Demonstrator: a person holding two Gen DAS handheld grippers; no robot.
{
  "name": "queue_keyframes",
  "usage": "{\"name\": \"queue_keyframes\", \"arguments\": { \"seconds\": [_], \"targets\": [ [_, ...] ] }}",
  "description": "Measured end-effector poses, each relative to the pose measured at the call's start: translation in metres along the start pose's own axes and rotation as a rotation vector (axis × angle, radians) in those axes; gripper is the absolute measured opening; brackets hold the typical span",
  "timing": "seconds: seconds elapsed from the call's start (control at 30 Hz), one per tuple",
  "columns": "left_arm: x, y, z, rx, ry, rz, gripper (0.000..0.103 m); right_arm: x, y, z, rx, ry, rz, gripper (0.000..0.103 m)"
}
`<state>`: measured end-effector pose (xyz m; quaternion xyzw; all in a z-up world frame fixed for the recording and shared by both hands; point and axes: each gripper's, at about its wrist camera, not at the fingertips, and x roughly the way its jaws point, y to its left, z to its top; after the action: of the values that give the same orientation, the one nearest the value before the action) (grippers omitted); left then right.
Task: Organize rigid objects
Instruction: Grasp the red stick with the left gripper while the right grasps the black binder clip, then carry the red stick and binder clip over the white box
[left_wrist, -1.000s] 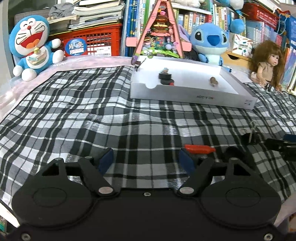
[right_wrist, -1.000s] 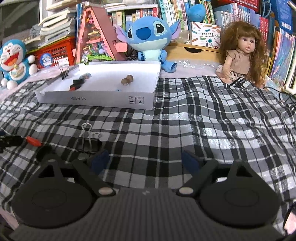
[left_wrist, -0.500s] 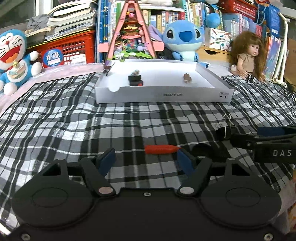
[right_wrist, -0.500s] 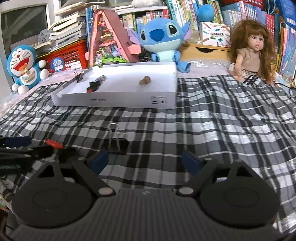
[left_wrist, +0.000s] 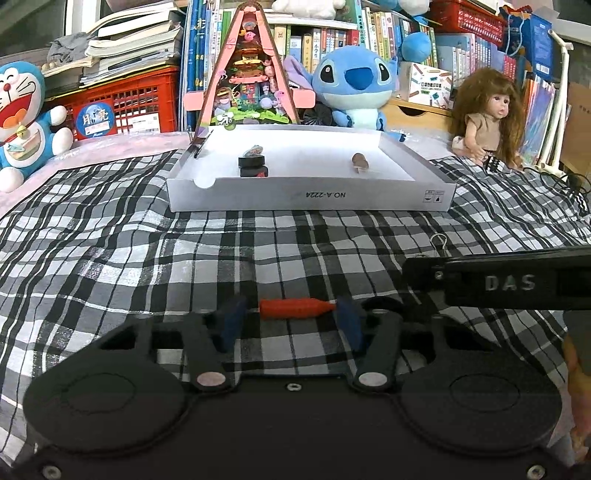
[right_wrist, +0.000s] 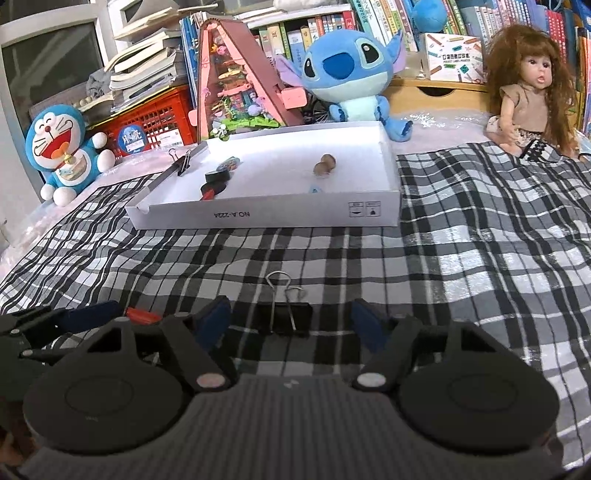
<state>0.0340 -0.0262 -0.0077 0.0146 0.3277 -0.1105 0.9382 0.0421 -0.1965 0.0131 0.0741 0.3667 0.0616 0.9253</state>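
Both claws have swung in and dropped toward the plaid cloth (left_wrist: 147, 258) since a second ago, and each now has its target lined up between its pads. The left gripper (left_wrist: 290, 317) sits low with jaws spread wide; the red cylinder (left_wrist: 295, 308) lies crosswise right in the gap, its narrow tip close to the right-hand blue pad, nothing clamped. The right gripper (right_wrist: 290, 319) is spread wide too, and the black binder clip (right_wrist: 284, 319) rests on the cloth dead centre between its fingers, wire handles pointing away from the claw, untouched. Straight ahead of both claws sits the white box tray (right_wrist: 266, 218), holding a black-and-red stack (left_wrist: 253, 166) and a brown nut-like piece (right_wrist: 324, 164). Another binder clip (right_wrist: 181, 164) grips the tray's left rim.
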Motion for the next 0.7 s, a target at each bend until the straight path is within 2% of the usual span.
{"name": "queue_keyframes", "arguments": {
  "seconds": [0.1, 0.17, 0.2, 0.7],
  "targets": [
    [-0.001, -0.001, -0.001, 0.006, -0.011, 0.005, 0.042, 0.004, 0.003, -0.001, -0.006, 0.001, -0.018, 0.059],
    [-0.003, 0.0, -0.001, 0.001, -0.016, -0.001, 0.042, 0.004, 0.004, -0.001, -0.016, -0.006, -0.035, 0.041],
    [-0.003, 0.0, 0.0, -0.001, -0.015, -0.004, 0.042, 0.004, 0.003, -0.001, -0.014, -0.007, -0.036, 0.038],
    [-0.003, 0.002, 0.026, 0.006, -0.019, -0.005, 0.042, -0.006, -0.001, 0.008, -0.015, -0.047, -0.038, 0.038]
  ]
}}
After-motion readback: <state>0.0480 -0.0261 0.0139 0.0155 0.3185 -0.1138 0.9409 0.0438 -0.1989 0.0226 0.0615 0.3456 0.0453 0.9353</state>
